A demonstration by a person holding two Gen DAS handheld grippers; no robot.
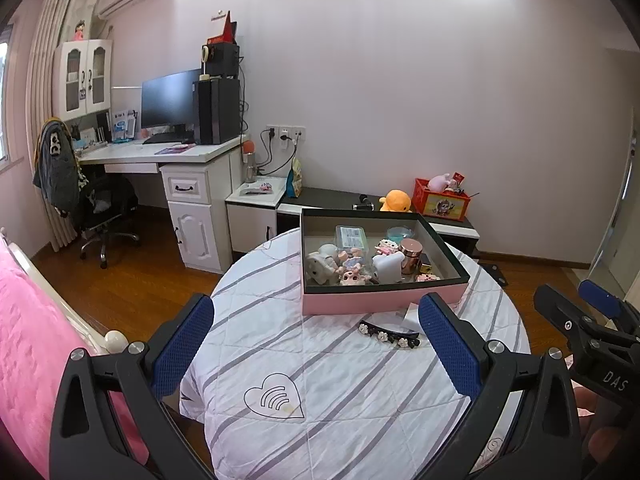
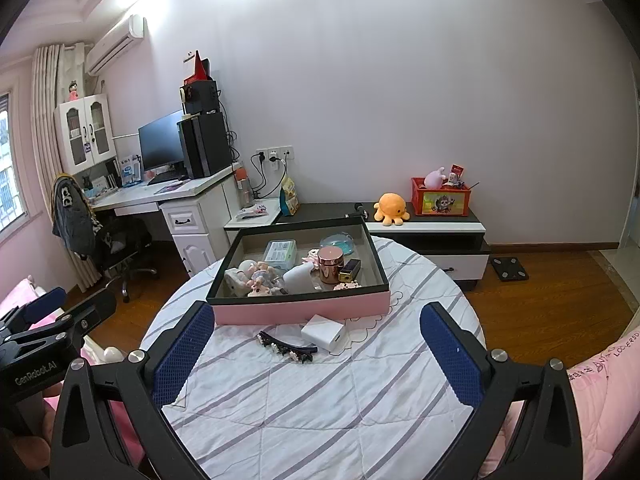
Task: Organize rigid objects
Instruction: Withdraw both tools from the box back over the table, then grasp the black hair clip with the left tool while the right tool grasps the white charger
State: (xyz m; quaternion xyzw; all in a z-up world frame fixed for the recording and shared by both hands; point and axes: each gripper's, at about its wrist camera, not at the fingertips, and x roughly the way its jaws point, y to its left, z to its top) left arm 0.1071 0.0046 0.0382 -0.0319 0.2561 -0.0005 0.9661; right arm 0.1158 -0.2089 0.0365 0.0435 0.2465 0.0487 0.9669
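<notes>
Both grippers hang low at the near edge of a round bench (image 1: 320, 360) covered in a white quilt with grey stripes. On the left gripper (image 1: 316, 344) the blue-padded fingers are spread wide apart with nothing between them. On the right gripper (image 2: 318, 354) the fingers are spread just as wide, also with nothing held.

Just past the fingers, a black hair clip (image 2: 286, 346) with small white flowers lies flat on the quilt. A white charger (image 2: 323, 332) sits touching the clip's right end, just in front of the box.

Farther back on the bench stands a shallow pink box (image 2: 300, 308) with a dark rim, open at the top. Inside it are small figurines (image 2: 260, 276) at the left, a clear packet (image 2: 280, 251) behind them, a white block (image 2: 298, 276) in the middle, a rose-gold jar (image 2: 330, 266) right of it, and a small black-and-gold item (image 2: 350, 271) beside the jar.

Beyond the bench, a low cabinet (image 2: 428, 226) against the far wall carries an orange plush octopus (image 2: 391, 208) and a red crate (image 2: 440, 200). A white desk (image 2: 160, 196) with a monitor (image 2: 160, 144) stands far left.
</notes>
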